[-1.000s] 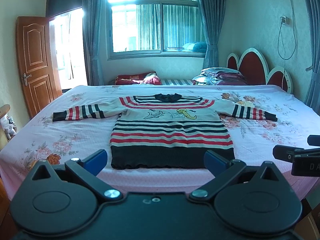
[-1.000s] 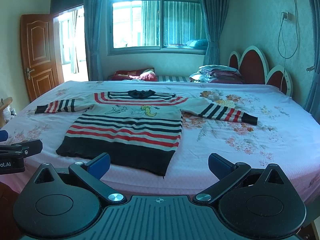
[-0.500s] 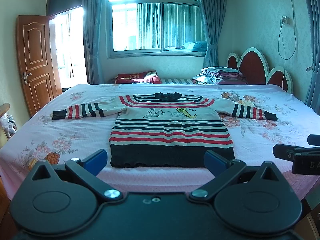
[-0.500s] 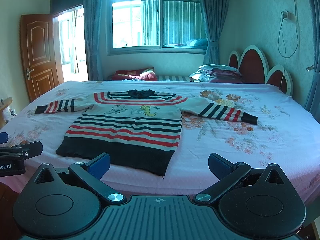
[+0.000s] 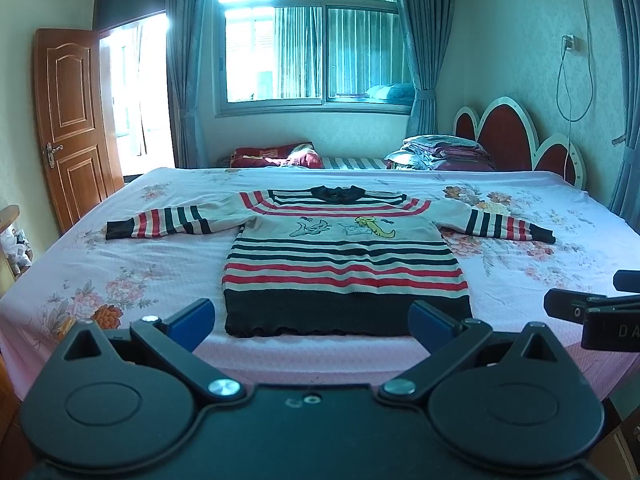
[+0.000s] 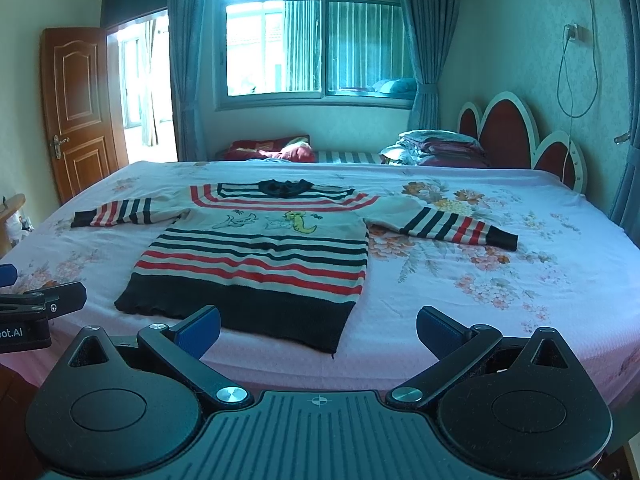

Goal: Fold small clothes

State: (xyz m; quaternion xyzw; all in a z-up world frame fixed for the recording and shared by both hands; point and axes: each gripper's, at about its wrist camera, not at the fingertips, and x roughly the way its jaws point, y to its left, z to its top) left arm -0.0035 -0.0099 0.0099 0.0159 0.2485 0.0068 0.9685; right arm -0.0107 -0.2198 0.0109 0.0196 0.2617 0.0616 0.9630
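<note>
From the left wrist view, the striped sweater [image 5: 344, 256] lies flat and face up on the bed [image 5: 120, 264], its dark hem nearest the camera, its collar away towards the window [image 5: 316, 40], and both sleeves stretched straight out to the sides. This spread-out layout looks chosen so that each sleeve and side can be folded inward without any smoothing first. The left gripper [image 5: 312, 320] hangs off the near edge of the bed with its two blue fingers spread wide and nothing between them; the hem shows in the gap but sits apart from the pads. It seems centred on the sweater, probably so the person can take in the whole garment before choosing a corner. The right gripper [image 5: 592, 312] enters at the right edge, level with the hem.

From the right wrist view, the sweater [image 6: 256, 248] sits to the left of centre, so this tool is held out beyond the sweater's right side, nearer the right sleeve [image 6: 452, 224]. The right gripper [image 6: 318, 330] is also spread wide and empty, above the pink sheet just short of the hem's corner. The left gripper [image 6: 36, 304] pokes in at the left edge. No fold has been made yet; the likely first grasp is a sleeve cuff or a hem corner.
</note>
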